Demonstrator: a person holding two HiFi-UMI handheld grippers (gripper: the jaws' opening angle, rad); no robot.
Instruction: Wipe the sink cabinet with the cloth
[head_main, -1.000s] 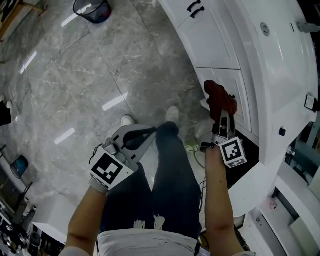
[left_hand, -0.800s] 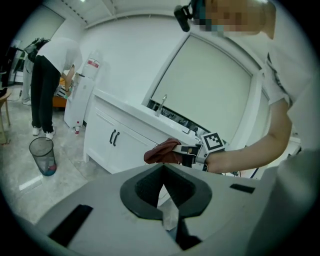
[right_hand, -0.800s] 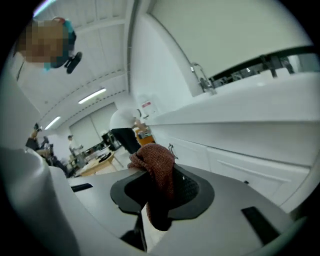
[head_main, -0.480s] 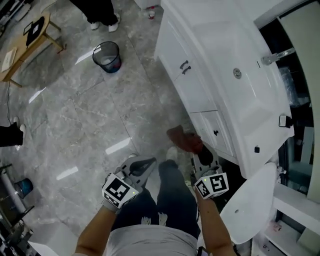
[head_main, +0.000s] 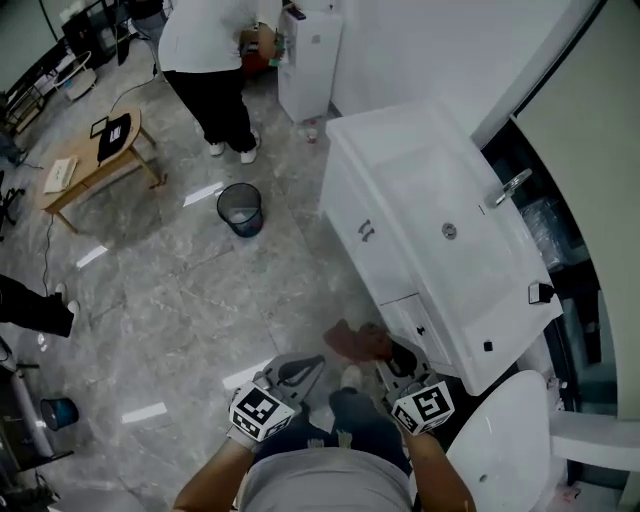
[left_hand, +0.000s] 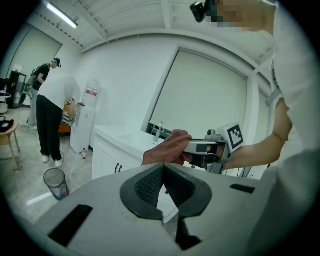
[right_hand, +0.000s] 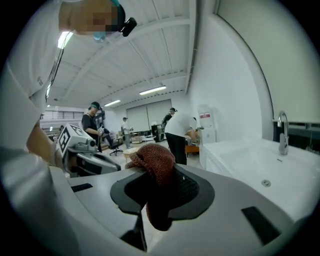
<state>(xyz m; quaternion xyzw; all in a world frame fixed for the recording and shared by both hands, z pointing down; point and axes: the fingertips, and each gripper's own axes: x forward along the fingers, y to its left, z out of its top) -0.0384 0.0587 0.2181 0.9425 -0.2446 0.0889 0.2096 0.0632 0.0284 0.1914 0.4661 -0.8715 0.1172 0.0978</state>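
The white sink cabinet (head_main: 372, 232) stands to my right, with its basin and faucet (head_main: 510, 185) on top. My right gripper (head_main: 388, 356) is shut on a reddish-brown cloth (head_main: 355, 342), held in the air a little off the cabinet's near lower corner. In the right gripper view the cloth (right_hand: 156, 161) bulges up out of the jaws and hangs down between them. My left gripper (head_main: 303, 369) is shut with nothing in it, level with the right one and to its left. The left gripper view shows the cloth (left_hand: 167, 150) in front of the cabinet (left_hand: 107, 160).
A mesh waste bin (head_main: 240, 208) stands on the grey stone floor left of the cabinet. A person in a white shirt (head_main: 210, 50) stands beyond it, by a white dispenser (head_main: 308, 48). A low wooden table (head_main: 95, 160) is far left, a toilet (head_main: 500, 440) at my right.
The view has risen and pulled back, so the whole cabinet shows. The right gripper with the cloth has come away from the lower drawer front. Both grippers sit nearer my body.
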